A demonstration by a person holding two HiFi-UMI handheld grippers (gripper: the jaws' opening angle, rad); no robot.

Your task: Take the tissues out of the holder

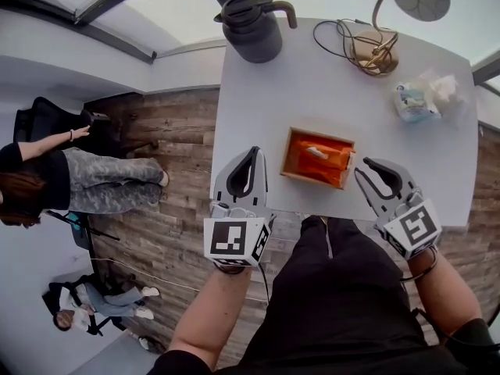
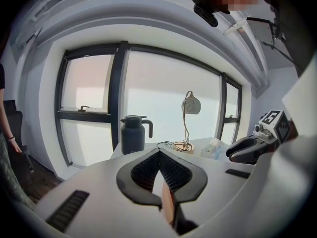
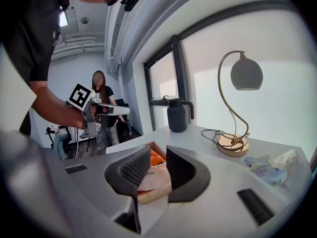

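A wooden tissue holder (image 1: pixel 289 161) stands near the front edge of the white table (image 1: pixel 312 84), with an orange tissue pack (image 1: pixel 320 155) lying inside it. My left gripper (image 1: pixel 254 151) hovers just left of the holder, its jaws shut with nothing between them. My right gripper (image 1: pixel 362 169) sits at the holder's right end with its jaws a little apart and empty. In the right gripper view the orange pack (image 3: pixel 156 155) and the holder's wooden edge (image 3: pixel 151 195) show beyond the gap of the right gripper (image 3: pixel 158 157). In the left gripper view the left gripper (image 2: pixel 158 153) tips meet.
At the table's far side are a dark jug (image 1: pixel 251 28), a lamp with a round base (image 1: pixel 375 51) and cable, and a crumpled plastic packet (image 1: pixel 418 98) at the right. People sit on the floor side to the left (image 1: pixel 86 180).
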